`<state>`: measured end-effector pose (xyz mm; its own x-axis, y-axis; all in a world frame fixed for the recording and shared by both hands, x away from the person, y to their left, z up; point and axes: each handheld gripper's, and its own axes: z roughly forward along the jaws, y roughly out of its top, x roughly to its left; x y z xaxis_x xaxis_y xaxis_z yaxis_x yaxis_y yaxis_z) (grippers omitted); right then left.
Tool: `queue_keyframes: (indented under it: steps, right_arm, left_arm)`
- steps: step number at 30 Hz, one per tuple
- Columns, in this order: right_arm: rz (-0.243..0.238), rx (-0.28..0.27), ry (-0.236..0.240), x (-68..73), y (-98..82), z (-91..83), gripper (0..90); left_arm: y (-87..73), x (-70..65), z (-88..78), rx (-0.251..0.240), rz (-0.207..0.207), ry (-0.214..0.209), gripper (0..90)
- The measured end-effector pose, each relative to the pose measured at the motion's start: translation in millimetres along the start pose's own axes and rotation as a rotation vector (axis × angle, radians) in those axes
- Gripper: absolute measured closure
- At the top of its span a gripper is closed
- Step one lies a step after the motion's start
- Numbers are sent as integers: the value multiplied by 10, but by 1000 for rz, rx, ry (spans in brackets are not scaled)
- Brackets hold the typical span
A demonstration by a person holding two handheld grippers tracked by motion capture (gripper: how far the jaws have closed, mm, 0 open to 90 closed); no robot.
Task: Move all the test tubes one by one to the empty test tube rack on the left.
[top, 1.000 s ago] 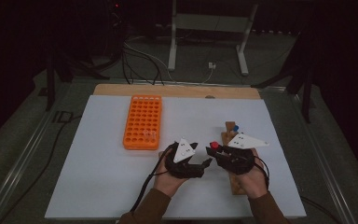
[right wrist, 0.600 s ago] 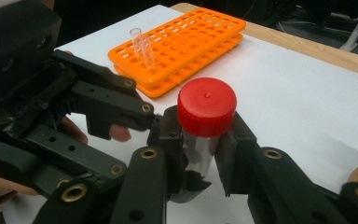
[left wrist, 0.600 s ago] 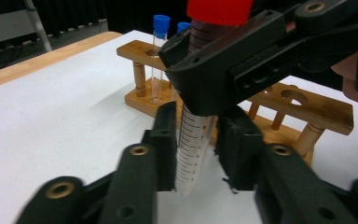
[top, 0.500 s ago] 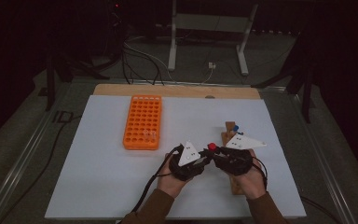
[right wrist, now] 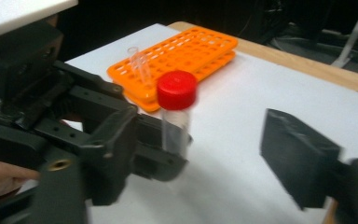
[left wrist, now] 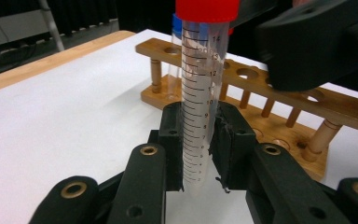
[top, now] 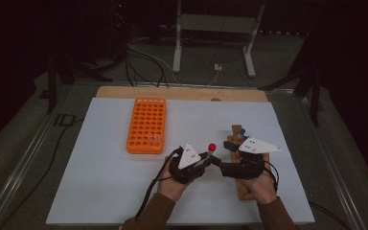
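My left gripper (left wrist: 198, 140) clamps the red-capped tube (left wrist: 199, 93) upright, cap up. My right gripper (right wrist: 223, 154) has just been opening and now stands released beside the tube it clenched a second ago.

The tube (left wrist: 196, 116) was clear, glossy plastic with a smooth red cap (left wrist: 207, 9). The rack (left wrist: 261, 100) beside it was varnished wood, the tray (top: 147, 124) bright orange plastic, the table top (top: 100, 167) matt white, the jaws matt black.

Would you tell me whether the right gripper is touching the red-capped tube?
Apart. The right gripper view shows its jaws, which have just been opening, with the red-capped tube between them, clear of both pads; the left gripper clamps it.
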<state>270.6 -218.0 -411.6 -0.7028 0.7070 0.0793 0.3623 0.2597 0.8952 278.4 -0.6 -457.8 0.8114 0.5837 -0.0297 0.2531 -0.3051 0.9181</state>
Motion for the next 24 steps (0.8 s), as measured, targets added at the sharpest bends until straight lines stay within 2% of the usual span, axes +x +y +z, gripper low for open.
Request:
queue_keyframes:
  steps: [1, 9, 14, 24]
  right_arm:
    - [0, -6, -8, -4, 1, -8, 165]
    - [-2, -31, -27, -45, -17, -66, 32]
    - [11, -38, -57, -87, -38, -91, 3]
    - [31, -65, -93, -153, -70, -177, 1]
  left_arm:
    - [0, 12, -20, -5, -4, 2, 752]
    - [-43, 150, -204, -23, -34, 33, 752]
    - [-68, 231, -308, -25, -43, 56, 752]
    - [-94, 377, -470, -48, -71, 93, 751]
